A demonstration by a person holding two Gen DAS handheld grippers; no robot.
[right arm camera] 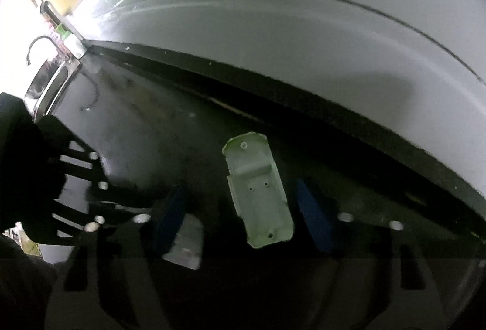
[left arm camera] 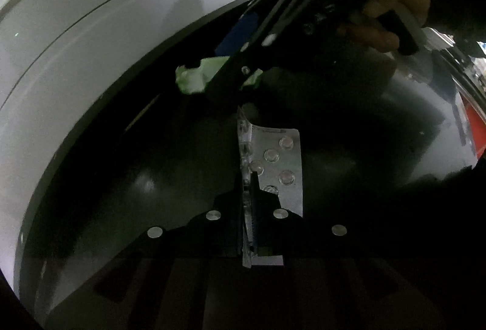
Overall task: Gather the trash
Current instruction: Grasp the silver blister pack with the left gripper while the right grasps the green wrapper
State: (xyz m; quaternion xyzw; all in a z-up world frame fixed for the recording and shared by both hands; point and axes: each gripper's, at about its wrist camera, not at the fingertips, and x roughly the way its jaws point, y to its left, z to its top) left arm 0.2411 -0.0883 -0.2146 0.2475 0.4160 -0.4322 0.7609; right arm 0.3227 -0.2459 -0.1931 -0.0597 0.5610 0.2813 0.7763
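My left claw [left arm camera: 247,193] is pinched tight on a silver pill strip [left arm camera: 281,166], 5 empty bubbles showing, held above the dark countertop [left arm camera: 145,184]. My right claw [right arm camera: 243,205] is spread wide, 2 blue pads on either side of a pale green plastic shell [right arm camera: 258,190], not touching it. The shell lies near the countertop's back edge, below the white wall [right arm camera: 273,26]. A sink [right arm camera: 45,81] sits at the far left end.

Foil blister pack [left arm camera: 275,166] shiny; plastic shell [right arm camera: 258,188] matt
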